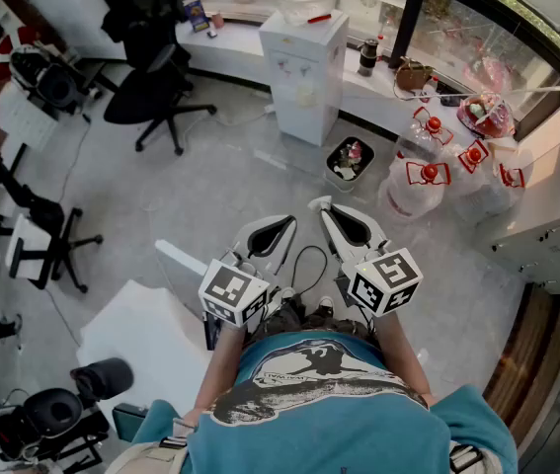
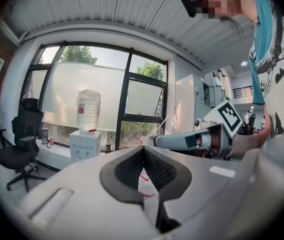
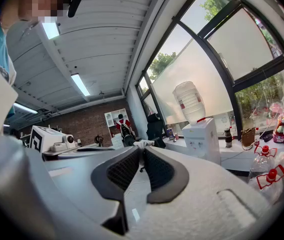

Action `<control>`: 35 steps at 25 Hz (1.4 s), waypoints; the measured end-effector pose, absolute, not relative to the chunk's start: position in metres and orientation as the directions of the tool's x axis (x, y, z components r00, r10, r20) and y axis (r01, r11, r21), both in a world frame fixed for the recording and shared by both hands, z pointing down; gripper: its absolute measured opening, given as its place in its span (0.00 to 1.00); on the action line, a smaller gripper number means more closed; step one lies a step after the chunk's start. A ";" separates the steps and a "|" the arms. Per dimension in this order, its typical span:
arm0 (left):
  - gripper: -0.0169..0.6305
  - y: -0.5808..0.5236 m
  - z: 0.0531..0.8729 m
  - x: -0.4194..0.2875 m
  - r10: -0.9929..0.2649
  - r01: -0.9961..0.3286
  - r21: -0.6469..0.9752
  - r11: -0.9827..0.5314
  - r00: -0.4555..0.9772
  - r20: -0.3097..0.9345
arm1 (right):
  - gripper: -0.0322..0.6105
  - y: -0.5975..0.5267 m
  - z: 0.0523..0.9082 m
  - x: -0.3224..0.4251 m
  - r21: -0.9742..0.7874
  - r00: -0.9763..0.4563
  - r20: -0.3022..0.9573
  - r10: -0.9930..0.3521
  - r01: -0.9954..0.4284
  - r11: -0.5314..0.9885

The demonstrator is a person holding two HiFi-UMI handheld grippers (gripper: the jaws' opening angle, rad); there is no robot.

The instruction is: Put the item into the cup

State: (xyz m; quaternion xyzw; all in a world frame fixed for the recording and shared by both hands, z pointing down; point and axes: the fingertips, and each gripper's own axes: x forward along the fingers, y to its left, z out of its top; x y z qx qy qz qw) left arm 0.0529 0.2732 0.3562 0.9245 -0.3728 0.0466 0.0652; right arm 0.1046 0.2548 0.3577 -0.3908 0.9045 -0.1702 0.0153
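Note:
I see neither a cup nor an item to go into it in any view. Both grippers are held close to the person's chest, side by side above the floor and pointing out into the room. The left gripper (image 1: 288, 221) is shut, its pads meeting at the tip (image 2: 143, 149) with nothing between them. The right gripper (image 1: 320, 203) is likewise shut and empty (image 3: 143, 147). In the left gripper view the right gripper (image 2: 154, 140) lies just to the right. The left gripper's marker cube (image 3: 44, 138) shows in the right gripper view.
A white water dispenser (image 1: 305, 72) stands ahead by the window counter. To its right are a small bin (image 1: 349, 159) and several water jugs (image 1: 416, 181). A black office chair (image 1: 157, 92) is ahead left. A white table (image 1: 146, 339) and camera gear (image 1: 52, 413) lie at the lower left.

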 end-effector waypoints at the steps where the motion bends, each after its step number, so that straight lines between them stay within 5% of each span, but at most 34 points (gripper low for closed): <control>1: 0.04 0.273 0.356 0.054 -0.682 -0.694 0.087 -0.715 0.719 0.135 | 0.11 0.254 0.358 0.106 -0.319 -0.694 0.105 -0.712 -0.702 0.637; 35: 0.05 0.225 0.352 0.071 -0.727 -0.732 0.128 -0.669 0.680 0.090 | 0.11 0.197 0.368 0.127 -0.347 -0.735 0.066 -0.675 -0.651 0.675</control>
